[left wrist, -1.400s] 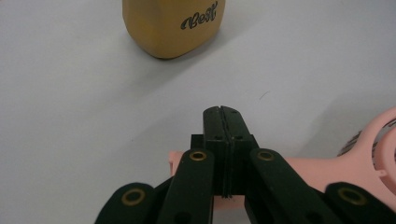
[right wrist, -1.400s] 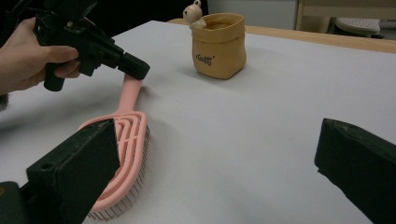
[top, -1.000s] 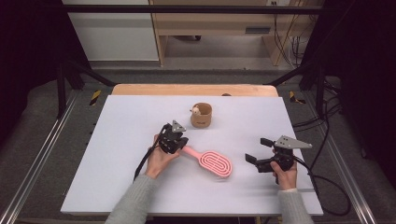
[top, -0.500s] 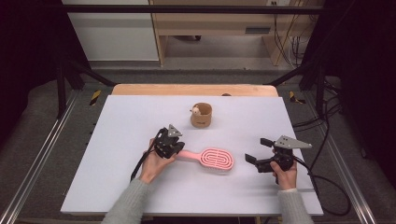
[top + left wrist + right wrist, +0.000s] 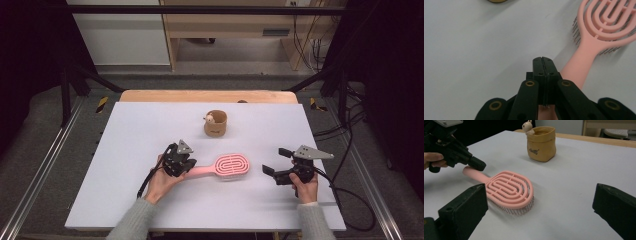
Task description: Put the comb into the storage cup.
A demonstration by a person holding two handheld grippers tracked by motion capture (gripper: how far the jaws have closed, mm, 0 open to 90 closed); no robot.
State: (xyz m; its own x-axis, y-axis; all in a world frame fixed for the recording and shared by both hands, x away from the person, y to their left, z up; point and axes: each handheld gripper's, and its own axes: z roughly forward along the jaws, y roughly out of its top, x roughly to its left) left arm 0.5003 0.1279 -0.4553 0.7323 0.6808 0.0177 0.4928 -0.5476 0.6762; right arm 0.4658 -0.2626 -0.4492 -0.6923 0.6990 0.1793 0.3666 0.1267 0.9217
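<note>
Left gripper [image 5: 187,165], fingers together, rests on the brush [image 5: 227,167] handle; right gripper [image 5: 274,162], fingers apart, sits at the brush's 3 o'clock.

Even overhead light falls on the matte white counter [image 5: 150,200], which reads bright without glare, while the room around it sinks into deep shadow. Soft, short shadows sit under the pink plastic slotted hairbrush [image 5: 509,190] and the tan fabric cup [image 5: 541,143]. In the right gripper view the near black jaws blur; all views look slightly soft and grainy.
</note>
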